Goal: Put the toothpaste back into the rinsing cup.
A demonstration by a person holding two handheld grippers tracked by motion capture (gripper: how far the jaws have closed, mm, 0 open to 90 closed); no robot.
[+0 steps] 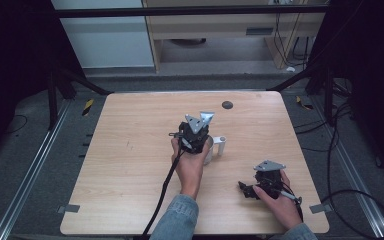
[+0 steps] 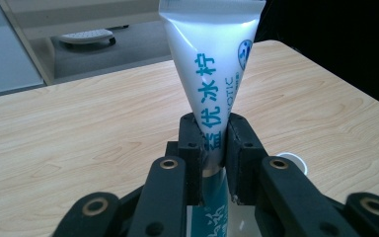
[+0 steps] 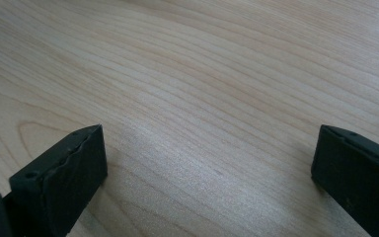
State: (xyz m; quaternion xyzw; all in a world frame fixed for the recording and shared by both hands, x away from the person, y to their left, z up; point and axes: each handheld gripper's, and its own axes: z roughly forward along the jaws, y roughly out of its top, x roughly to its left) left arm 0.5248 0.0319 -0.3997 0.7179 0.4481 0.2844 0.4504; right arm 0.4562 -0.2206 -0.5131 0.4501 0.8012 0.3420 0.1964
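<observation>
A glossy, smooth plastic tube [image 2: 211, 74] stands over the matt, pale wood-grain table [image 2: 79, 143].

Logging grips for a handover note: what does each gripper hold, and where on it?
The left gripper clamps a white tube at its narrow lower part. The right gripper is open, holding nothing.

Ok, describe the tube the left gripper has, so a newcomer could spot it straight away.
Start at the wooden table and find the left gripper near its middle. Pinched between its black jaws stands a white tube, widening to a flat crimped end at the top. Blue-green Chinese lettering down its side sets it apart from the plain white cap beside it.
</observation>
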